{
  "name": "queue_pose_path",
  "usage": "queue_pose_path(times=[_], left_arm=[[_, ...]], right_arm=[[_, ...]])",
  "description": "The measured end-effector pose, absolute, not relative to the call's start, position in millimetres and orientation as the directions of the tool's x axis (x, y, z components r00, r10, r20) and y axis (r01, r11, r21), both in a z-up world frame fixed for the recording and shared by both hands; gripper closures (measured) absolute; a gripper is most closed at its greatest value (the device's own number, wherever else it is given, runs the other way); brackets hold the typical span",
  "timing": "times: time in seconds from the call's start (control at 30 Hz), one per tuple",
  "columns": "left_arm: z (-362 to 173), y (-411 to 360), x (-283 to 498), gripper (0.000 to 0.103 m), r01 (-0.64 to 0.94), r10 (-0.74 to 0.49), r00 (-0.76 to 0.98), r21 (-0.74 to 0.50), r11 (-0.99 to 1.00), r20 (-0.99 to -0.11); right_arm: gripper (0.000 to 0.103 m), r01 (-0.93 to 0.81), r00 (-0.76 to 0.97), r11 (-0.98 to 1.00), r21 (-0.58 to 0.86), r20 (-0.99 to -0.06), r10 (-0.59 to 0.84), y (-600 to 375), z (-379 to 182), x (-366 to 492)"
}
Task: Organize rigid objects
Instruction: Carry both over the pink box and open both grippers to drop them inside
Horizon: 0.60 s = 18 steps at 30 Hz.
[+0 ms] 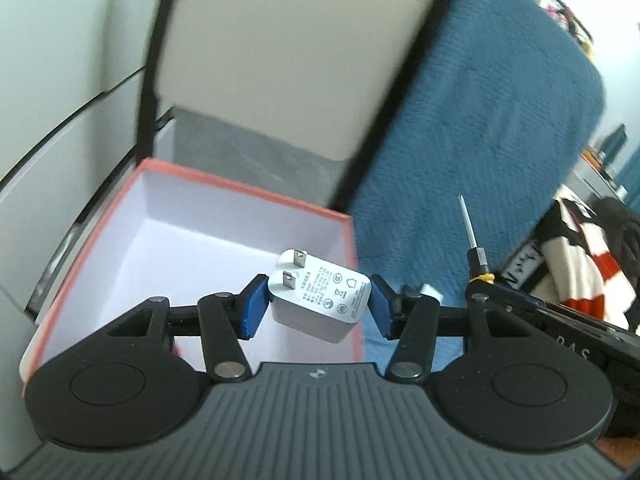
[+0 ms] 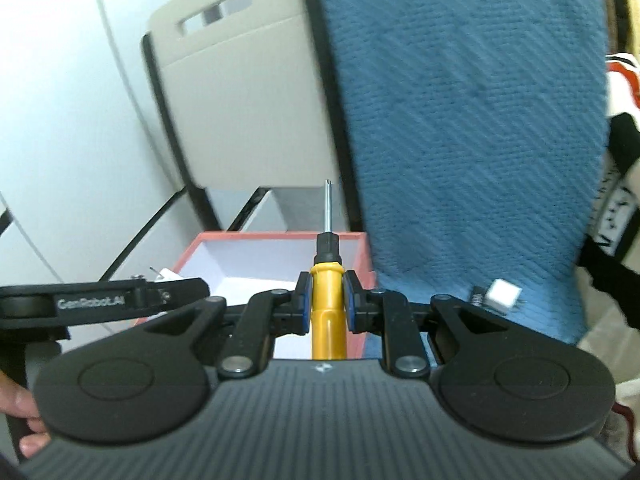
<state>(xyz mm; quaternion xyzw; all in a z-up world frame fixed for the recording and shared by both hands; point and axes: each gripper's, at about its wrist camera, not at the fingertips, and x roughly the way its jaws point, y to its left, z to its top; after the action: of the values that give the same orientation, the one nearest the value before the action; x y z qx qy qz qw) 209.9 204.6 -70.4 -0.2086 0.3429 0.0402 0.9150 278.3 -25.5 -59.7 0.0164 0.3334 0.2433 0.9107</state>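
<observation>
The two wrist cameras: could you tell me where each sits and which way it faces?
Left wrist: on the left gripper, looking along its fingers at the white charger above the red-rimmed box.
Right wrist: on the right gripper, facing the same box past the yellow screwdriver; the person's left hand shows.
Shared: box, screwdriver, blue towel.

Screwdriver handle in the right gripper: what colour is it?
Yellow handle, with a black collar, on the screwdriver held by the right gripper. The right wrist view shows it best.

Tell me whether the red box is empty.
Apparently empty: the red box shows a bare white floor. The charger hangs above it in the left hand-held gripper; near corner hidden.
</observation>
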Motion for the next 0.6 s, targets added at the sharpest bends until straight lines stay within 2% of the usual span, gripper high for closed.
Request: queue_pose_path(times=[0.3,0.6], left_arm=[[-132,251,194,0.044,-0.331,-0.014,0.671,-0.316,0.889,-0.742],[-174,273,186,0.043,-0.376,-0.037,0.613,-0.333,0.865,-0.789]], right_arm=[[0.083,-0.492,0.53,0.85,0.187,-0.71,0.463,38,-122,277],[0.082,-0.512,0.451,0.844,0.16,-0.786,0.423,70,-171,271]])
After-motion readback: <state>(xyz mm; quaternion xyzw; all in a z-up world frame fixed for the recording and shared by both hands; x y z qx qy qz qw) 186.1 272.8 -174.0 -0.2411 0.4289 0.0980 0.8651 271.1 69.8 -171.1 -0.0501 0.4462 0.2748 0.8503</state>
